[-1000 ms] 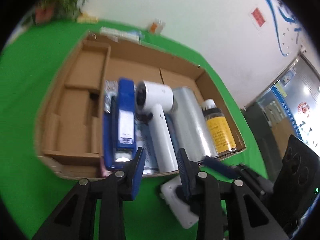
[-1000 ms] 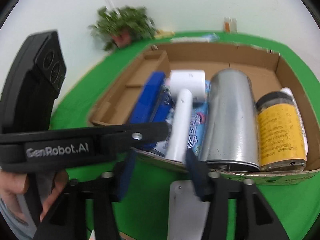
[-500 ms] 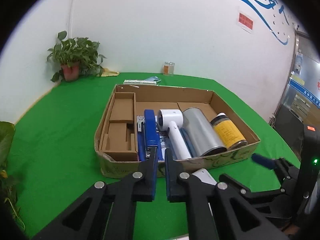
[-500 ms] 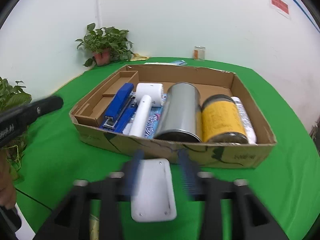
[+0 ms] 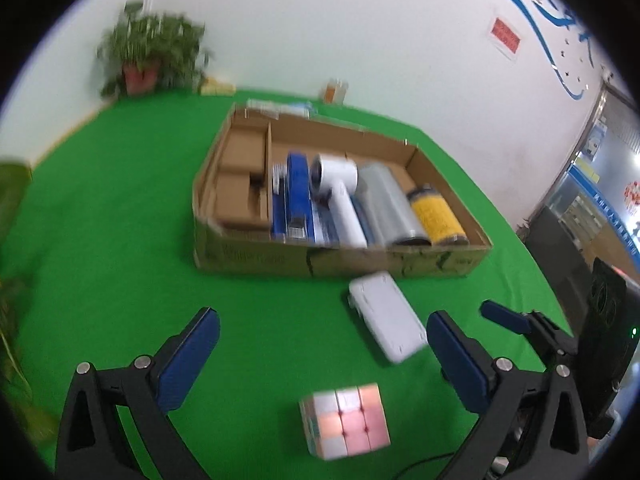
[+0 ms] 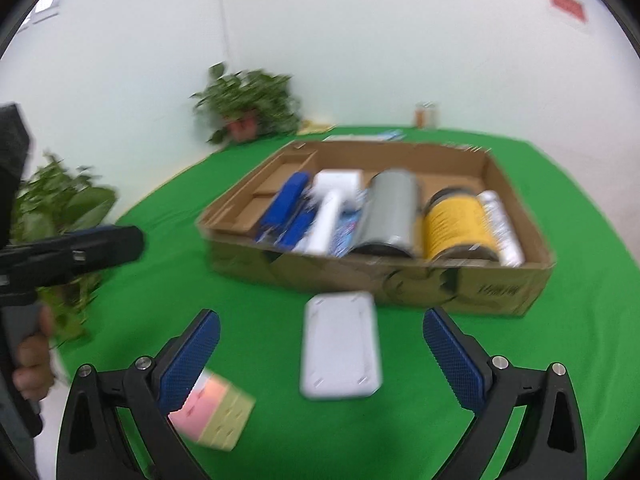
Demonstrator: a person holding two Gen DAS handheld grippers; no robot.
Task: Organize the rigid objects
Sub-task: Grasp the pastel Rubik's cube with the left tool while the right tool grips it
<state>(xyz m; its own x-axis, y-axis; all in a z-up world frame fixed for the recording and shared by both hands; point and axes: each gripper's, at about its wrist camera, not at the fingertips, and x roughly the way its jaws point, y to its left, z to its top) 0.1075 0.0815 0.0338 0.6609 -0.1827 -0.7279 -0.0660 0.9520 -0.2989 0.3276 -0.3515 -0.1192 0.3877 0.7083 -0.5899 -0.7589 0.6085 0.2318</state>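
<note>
A cardboard box [image 5: 320, 258] [image 6: 380, 276] on green cloth holds a blue stapler [image 5: 298, 196], a white hair dryer [image 5: 340, 192], a silver can [image 5: 386, 204], a yellow jar [image 5: 434, 216] and a white tube [image 6: 500, 224]. A flat white case [image 5: 386, 316] [image 6: 340, 352] lies before the box. A pastel puzzle cube [image 5: 346, 420] [image 6: 212, 412] sits nearer. My left gripper [image 5: 322, 318] hangs over the cloth above the cube, its jaws opening wide and touching nothing. My right gripper [image 6: 321, 316] is open, with the case lying between its fingers untouched.
A potted plant [image 5: 152, 56] [image 6: 248, 108] and a small jar [image 5: 334, 90] stand at the far wall. More leaves [image 6: 60, 200] reach in at the left edge. A hand [image 6: 32, 364] holds the left gripper's handle. Bare green cloth surrounds the box.
Both grippers have drawn back from the box. The left jaws shut, then spread wide; the right jaws widened too. The cube has come into view.
</note>
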